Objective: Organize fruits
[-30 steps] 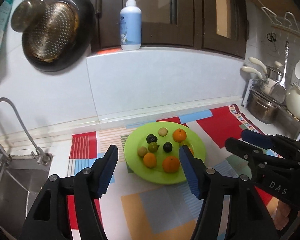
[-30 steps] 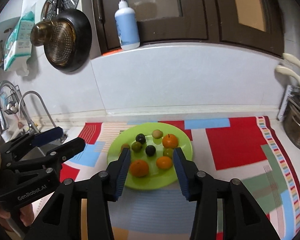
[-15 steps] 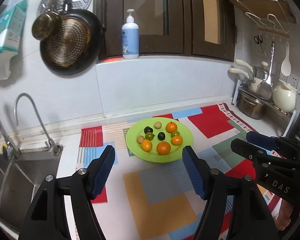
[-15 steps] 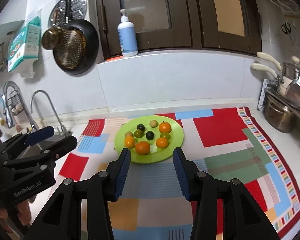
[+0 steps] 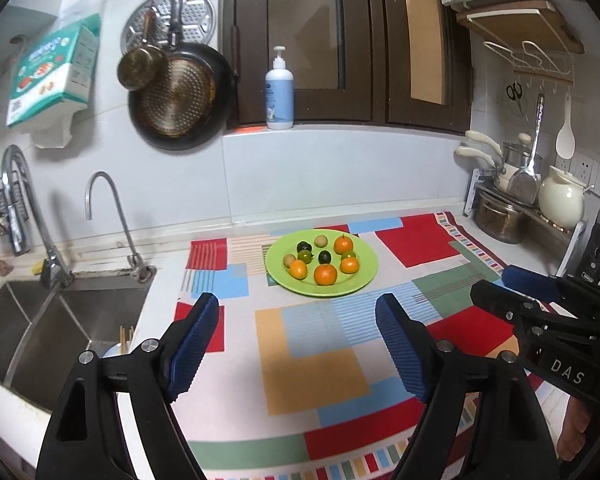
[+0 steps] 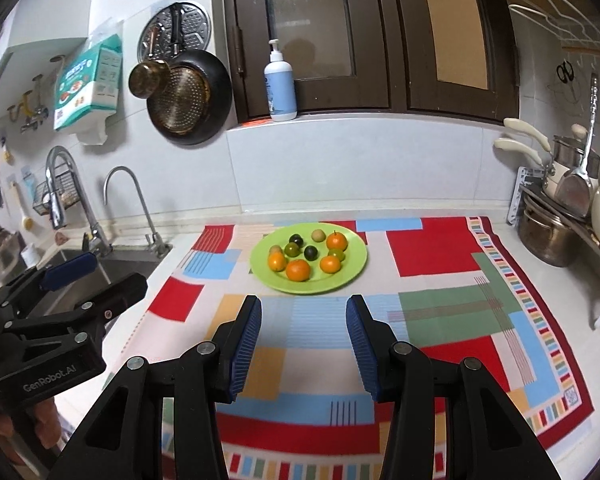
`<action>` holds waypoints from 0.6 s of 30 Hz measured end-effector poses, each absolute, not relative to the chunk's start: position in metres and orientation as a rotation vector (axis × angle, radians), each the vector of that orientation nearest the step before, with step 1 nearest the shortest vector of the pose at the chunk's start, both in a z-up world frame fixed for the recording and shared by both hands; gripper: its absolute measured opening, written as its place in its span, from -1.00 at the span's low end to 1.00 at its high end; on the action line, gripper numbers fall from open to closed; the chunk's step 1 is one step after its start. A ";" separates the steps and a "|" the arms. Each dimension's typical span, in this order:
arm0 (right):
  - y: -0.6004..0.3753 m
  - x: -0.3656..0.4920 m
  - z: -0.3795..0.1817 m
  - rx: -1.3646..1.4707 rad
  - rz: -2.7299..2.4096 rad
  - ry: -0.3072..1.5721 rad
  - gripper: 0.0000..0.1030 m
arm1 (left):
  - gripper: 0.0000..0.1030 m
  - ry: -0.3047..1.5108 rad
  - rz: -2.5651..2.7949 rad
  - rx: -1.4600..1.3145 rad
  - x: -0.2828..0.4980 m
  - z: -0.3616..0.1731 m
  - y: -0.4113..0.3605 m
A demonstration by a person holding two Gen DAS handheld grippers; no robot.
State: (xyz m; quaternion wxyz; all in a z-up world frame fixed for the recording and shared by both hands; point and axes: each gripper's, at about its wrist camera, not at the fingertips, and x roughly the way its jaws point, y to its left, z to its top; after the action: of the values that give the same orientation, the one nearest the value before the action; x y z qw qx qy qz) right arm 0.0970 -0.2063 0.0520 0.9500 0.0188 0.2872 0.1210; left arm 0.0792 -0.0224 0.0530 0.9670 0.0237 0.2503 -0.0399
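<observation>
A green plate [image 5: 364, 284] [image 6: 352, 276] sits on the patterned mat and holds several small fruits: oranges [image 5: 325, 274] [image 6: 298, 270], dark plums [image 5: 324, 257] [image 6: 311, 253], green ones [image 5: 305, 256] and tan ones [image 5: 320, 241]. My left gripper [image 5: 298, 320] is open and empty, well back from the plate above the mat. My right gripper [image 6: 304, 322] is open and empty, also short of the plate. Each gripper shows in the other's view, the right one [image 5: 516, 292] and the left one [image 6: 96, 276].
A sink [image 5: 40, 328] with taps [image 5: 112, 216] lies to the left. Pots and a kettle [image 5: 560, 200] stand on a rack at the right. A pan [image 5: 180, 104] hangs on the wall. A soap bottle [image 5: 279, 96] stands on the ledge.
Both grippers have pulled back and up from the plate, which now looks smaller and farther. Both stayed open and empty. The fruits have not moved.
</observation>
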 end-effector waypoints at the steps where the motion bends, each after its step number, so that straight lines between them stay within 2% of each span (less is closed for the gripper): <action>1: -0.208 0.091 0.053 0.040 0.246 0.582 0.02 | 0.63 0.502 -0.077 0.048 0.074 0.054 -0.022; 3: -0.209 0.083 0.054 0.040 0.245 0.574 0.07 | 0.67 0.491 -0.067 0.047 0.064 0.057 -0.022; 18: -0.220 0.041 0.063 0.037 0.268 0.547 0.07 | 0.80 0.456 -0.038 0.061 0.019 0.065 -0.032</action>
State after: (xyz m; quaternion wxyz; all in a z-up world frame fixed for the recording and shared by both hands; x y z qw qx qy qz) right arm 0.0414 -0.2200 0.0628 0.9538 0.0182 0.2692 0.1321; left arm 0.0194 -0.0323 0.0655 0.9735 0.0301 0.2259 -0.0189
